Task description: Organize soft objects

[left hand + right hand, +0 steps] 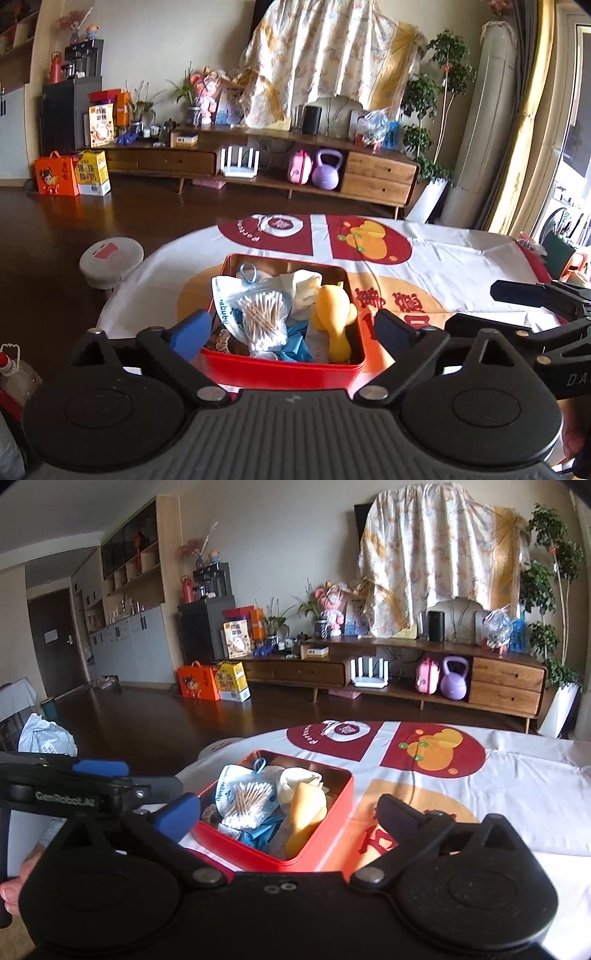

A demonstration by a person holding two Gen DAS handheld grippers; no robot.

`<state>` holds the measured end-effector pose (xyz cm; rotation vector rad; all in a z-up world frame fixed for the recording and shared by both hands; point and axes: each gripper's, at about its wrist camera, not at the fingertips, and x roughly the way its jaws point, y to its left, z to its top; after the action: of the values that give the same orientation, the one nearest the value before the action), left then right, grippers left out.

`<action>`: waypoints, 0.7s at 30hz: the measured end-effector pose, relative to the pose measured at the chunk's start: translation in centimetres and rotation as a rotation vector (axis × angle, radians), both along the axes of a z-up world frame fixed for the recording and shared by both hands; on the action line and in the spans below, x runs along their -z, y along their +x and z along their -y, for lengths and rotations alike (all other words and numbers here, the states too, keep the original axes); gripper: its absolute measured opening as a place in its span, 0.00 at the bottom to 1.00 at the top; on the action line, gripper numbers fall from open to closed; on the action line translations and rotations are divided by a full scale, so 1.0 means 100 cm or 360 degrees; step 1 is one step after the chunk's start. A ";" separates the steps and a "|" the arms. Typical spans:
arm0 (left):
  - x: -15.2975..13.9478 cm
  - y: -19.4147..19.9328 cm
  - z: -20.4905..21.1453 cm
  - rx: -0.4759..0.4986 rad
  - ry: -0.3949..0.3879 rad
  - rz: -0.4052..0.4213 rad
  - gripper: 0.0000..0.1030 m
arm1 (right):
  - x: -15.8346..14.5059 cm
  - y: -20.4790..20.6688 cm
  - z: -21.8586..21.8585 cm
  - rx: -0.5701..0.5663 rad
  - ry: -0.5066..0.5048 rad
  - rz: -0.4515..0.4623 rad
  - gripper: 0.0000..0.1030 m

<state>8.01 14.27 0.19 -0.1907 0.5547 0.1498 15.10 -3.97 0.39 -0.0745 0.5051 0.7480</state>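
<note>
A red tin (280,369) (325,834) stands open on the printed tablecloth (461,266). Inside lie a clear bag of cotton swabs (262,317) (247,801), a yellow soft toy (332,317) (306,812), a white cloth (303,284) (295,779), a blue loop and blue wrapping. My left gripper (291,328) is open just short of the tin's near wall, one finger either side, holding nothing. My right gripper (286,808) is open too, near the tin's front corner, also empty. Each gripper shows at the edge of the other's view.
A round white stool (110,262) stands on the dark floor left of the table. A plastic bottle (14,373) is at my near left. A low wooden cabinet (258,162) lines the far wall. A white bag (44,734) sits at the left, and a hand (11,886) shows there.
</note>
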 end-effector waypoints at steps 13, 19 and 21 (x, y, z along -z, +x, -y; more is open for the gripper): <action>-0.004 -0.027 0.017 -0.0029 -0.0011 0.0089 1.00 | 0.009 -0.008 0.019 0.0094 0.0054 -0.0012 1.00; -0.002 -0.032 0.021 -0.0015 -0.0035 0.0083 1.00 | 0.008 -0.012 0.020 0.0074 0.0050 -0.0009 1.00; -0.002 -0.032 0.022 -0.0006 -0.0034 0.0084 1.00 | 0.007 -0.013 0.021 0.0069 0.0053 -0.0009 1.00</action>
<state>4.85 12.10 0.38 -0.2162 0.5033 0.1421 13.82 -6.09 -0.34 -0.0304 0.4977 0.7142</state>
